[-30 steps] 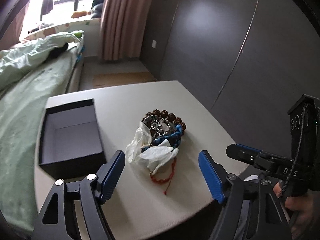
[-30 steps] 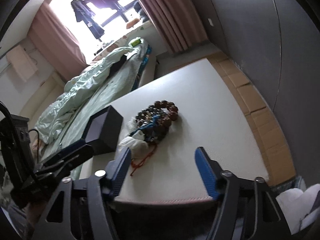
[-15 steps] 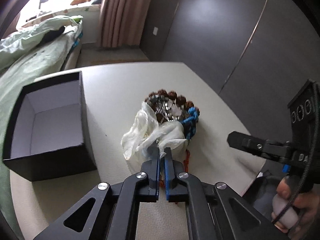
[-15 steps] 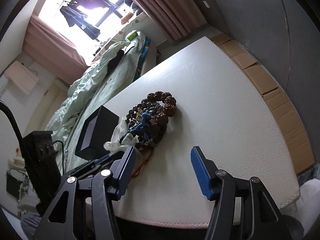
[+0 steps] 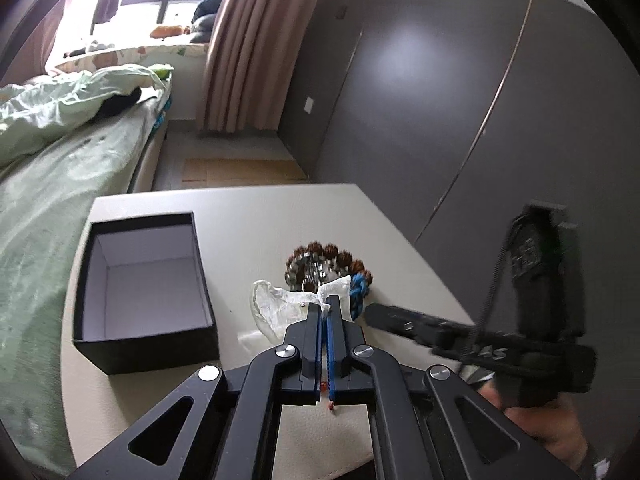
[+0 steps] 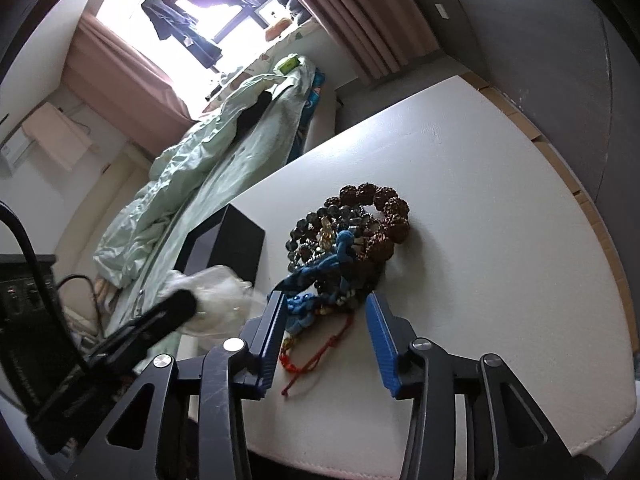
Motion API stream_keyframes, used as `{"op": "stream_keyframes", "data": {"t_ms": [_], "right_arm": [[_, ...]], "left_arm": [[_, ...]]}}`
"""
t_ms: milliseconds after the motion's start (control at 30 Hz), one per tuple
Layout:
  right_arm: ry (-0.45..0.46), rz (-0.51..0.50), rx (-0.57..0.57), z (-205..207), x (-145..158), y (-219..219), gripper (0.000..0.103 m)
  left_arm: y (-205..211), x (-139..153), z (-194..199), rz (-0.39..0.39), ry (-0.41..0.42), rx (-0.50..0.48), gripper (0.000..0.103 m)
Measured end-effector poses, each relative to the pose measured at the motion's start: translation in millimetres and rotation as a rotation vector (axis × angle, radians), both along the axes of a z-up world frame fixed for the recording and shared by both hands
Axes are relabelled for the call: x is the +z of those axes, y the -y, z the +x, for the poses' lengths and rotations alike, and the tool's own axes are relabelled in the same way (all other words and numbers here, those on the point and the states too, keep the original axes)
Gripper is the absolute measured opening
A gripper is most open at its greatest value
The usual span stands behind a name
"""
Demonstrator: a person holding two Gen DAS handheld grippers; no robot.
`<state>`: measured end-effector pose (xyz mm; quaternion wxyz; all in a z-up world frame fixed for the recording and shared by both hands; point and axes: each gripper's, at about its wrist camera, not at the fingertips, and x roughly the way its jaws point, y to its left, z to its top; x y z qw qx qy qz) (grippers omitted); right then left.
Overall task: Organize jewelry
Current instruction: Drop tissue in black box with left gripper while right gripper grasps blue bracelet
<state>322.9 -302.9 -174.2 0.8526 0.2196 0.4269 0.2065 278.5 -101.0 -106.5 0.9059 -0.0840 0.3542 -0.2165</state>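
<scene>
Cream table beside a green-quilted bed holds an open black box and heaped jewelry. Left gripper pinches a white plastic bag; right gripper, jaws spread, straddles the heap's near edge.

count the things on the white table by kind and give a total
open black cardboard box: 1
crumpled clear plastic bag, pinched by the left gripper: 1
brown bumpy-bead bracelet: 1
dark round-bead bracelet: 1
blue braided cord: 1
thin red string bracelet, between the open fingers of the right gripper: 1
total: 6, though the tangled pile may hide more
</scene>
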Motion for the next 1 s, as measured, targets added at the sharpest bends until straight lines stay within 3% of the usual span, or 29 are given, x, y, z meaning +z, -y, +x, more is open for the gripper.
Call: {"op": "stream_keyframes", "data": {"t_ms": [167, 300, 333, 500, 600, 767, 900, 967, 1000], "right_arm": [[0.000, -0.047, 0.000, 10.2, -0.5, -10.3, 0.037], [-0.045, -0.095, 0.014, 21.1, -10.2, -20.8, 0.009], [-0.049, -0.102, 0.010, 21.9, -11.5, -21.6, 0.006], [0.003, -0.080, 0.014, 13.5, -2.1, -20.7, 0.002], [0.005, -0.077, 0.010, 9.2, 2.6, -20.9, 0.002], [0.034, -0.052, -0.013, 1.6, 20.8, -20.9, 0.002], [0.004, -0.128, -0.046, 6.9, 28.3, -30.5, 0.002], [-0.048, -0.148, -0.069, 14.2, 22.4, -29.8, 0.012], [-0.081, -0.150, -0.084, 18.3, 17.3, -28.0, 0.037]], "left_arm": [[-16.4, 20.6, 2.3, -0.028, 0.036, 0.044, 0.001], [-35.3, 44.1, 18.1, -0.104, 0.058, 0.090, 0.001], [-38.1, 49.9, 18.8, -0.102, 0.074, 0.095, 0.001], [-63.2, 66.6, 33.8, -0.135, 0.055, 0.123, 0.001], [-82.1, 66.5, 34.1, -0.185, 0.006, 0.140, 0.001], [-105.1, 57.3, 33.1, -0.203, -0.050, 0.162, 0.001], [-110.6, 46.5, 35.4, -0.192, -0.081, 0.159, 0.001], [-113.9, 36.6, 38.4, -0.212, -0.107, 0.158, 0.001], [-114.8, 32.7, 39.3, -0.210, -0.116, 0.159, 0.001]]}}
